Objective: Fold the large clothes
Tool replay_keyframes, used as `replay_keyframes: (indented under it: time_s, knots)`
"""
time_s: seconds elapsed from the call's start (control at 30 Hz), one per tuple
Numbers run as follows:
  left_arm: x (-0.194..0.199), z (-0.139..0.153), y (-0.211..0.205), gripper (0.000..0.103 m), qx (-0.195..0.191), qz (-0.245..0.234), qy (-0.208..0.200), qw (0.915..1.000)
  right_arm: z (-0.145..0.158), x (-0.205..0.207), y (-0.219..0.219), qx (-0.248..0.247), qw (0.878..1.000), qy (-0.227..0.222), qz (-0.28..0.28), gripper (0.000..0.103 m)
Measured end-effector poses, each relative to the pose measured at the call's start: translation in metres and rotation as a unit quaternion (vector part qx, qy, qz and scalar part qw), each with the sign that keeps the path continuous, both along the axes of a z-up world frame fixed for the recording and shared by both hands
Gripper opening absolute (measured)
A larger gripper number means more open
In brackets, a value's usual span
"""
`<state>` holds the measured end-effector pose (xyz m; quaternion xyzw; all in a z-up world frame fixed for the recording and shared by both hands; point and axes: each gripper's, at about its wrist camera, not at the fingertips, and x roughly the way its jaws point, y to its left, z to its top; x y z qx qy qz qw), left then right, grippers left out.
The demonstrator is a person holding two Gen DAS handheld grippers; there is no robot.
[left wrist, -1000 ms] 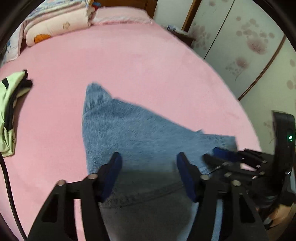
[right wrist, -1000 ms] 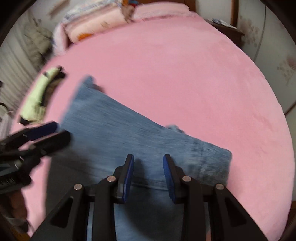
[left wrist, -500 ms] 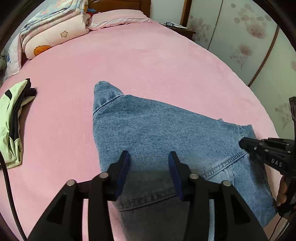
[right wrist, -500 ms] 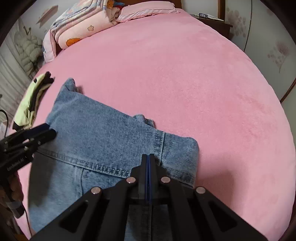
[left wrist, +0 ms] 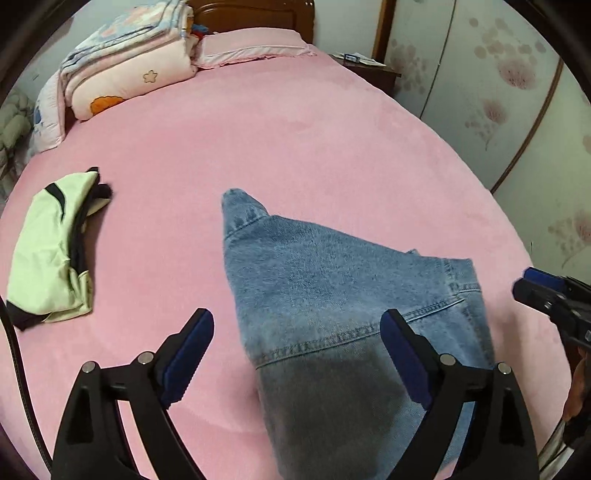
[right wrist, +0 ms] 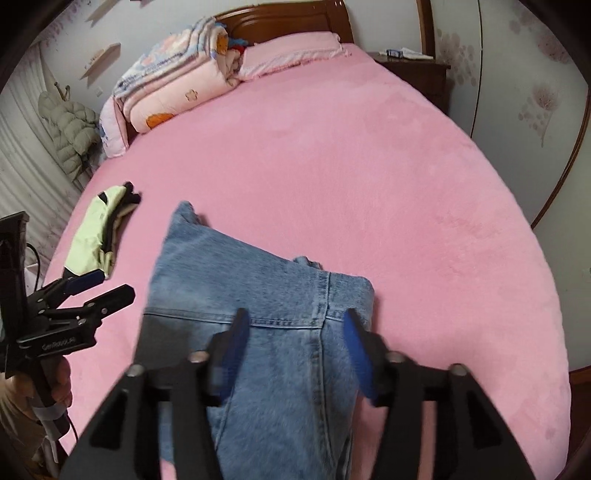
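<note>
Blue jeans (left wrist: 332, 295) spread flat on pink bed (left wrist: 295, 129), folded edge running away from fingers toward a narrow tip far ahead. Left gripper (left wrist: 297, 354) wide open, nothing held; left finger (left wrist: 188, 350) above bare pink cover, right finger (left wrist: 404, 362) above denim, jeans' near left edge passing between the two. Whether pads touch cloth: cannot tell. Shadow across denim just ahead of fingers, stitched seam crossing there.

Right gripper (right wrist: 295, 354) also wide open, empty; both fingers blurred. Jeans (right wrist: 258, 295) filling the gap between right gripper's fingers, vertical seam nearer right finger, far right corner of denim just beyond right fingertip. Horizontal seam just ahead of left fingertip.

In right wrist view, left gripper (right wrist: 101, 286) off to the left of jeans, fingers parted, hanging over pink cover beside denim's left edge, apart from it. In left wrist view, right gripper (left wrist: 532, 284) at far right, blue-padded tip just past jeans' right edge, mostly cut off by frame.

Green garment (left wrist: 51, 251), folded, with black trim, well left of left finger and well apart from jeans; same item (right wrist: 99, 229) ahead-left in right view. Far ahead of fingers: rolled quilt (left wrist: 122, 74) and pink pillow (left wrist: 255, 46) against wooden headboard (left wrist: 251, 13). Nightstand (right wrist: 417, 64) far ahead-right. Floral wardrobe doors (left wrist: 498, 81) along right side. Puffy coat (right wrist: 70, 129) hanging far left in right view.
</note>
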<state>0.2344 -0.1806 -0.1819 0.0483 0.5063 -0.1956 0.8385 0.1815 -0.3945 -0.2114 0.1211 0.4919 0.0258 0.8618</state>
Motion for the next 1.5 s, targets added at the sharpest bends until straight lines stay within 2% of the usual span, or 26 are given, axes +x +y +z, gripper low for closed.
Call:
replay_keyframes:
  time_s: [0.1, 0.27, 0.33, 0.57, 0.63, 0.77, 0.83, 0.93, 1.1, 1.4, 1.5]
  knots:
    - [-0.006, 0.018, 0.008, 0.093, -0.006, 0.011, 0.001, 0.9999, 0.022, -0.013, 0.004, 0.001, 1.000, -0.010, 0.006, 0.064]
    - [-0.020, 0.039, 0.024, 0.093, -0.014, 0.014, 0.003, 0.9998, 0.043, -0.030, 0.012, 0.004, 1.000, -0.002, 0.025, 0.072]
    - [-0.025, 0.041, 0.029, 0.093, -0.022, 0.018, 0.011, 0.9995, 0.049, -0.038, 0.013, 0.006, 1.000, -0.001, 0.026, 0.076]
    - [-0.038, 0.031, 0.047, 0.093, -0.038, 0.039, 0.057, 0.9969, 0.051, -0.058, 0.011, 0.016, 0.999, 0.019, 0.023, 0.080]
    - [-0.041, 0.017, 0.048, 0.093, -0.043, 0.041, 0.081, 0.9950, 0.042, -0.058, 0.010, 0.022, 0.999, 0.031, 0.025, 0.089]
    - [-0.045, -0.017, 0.045, 0.093, -0.053, 0.046, 0.122, 0.9899, 0.017, -0.055, 0.008, 0.013, 0.998, 0.052, 0.025, 0.089]
    - [-0.047, -0.034, 0.039, 0.093, -0.045, 0.034, 0.140, 0.9885, -0.002, -0.052, 0.007, 0.010, 0.997, 0.069, 0.027, 0.089]
    - [-0.048, -0.051, 0.034, 0.093, -0.046, 0.036, 0.152, 0.9867, -0.024, -0.049, 0.007, 0.010, 0.996, 0.086, 0.029, 0.089]
    - [-0.046, -0.075, 0.032, 0.093, -0.047, 0.046, 0.168, 0.9837, -0.044, -0.045, 0.005, 0.015, 0.994, 0.099, 0.034, 0.089]
    - [-0.030, -0.113, 0.037, 0.093, -0.101, 0.047, 0.207, 0.9721, -0.085, -0.028, -0.003, 0.049, 0.990, 0.117, 0.056, 0.089]
    - [-0.024, -0.124, 0.041, 0.093, -0.137, 0.051, 0.217, 0.9651, -0.104, -0.023, -0.010, 0.071, 0.987, 0.129, 0.058, 0.089]
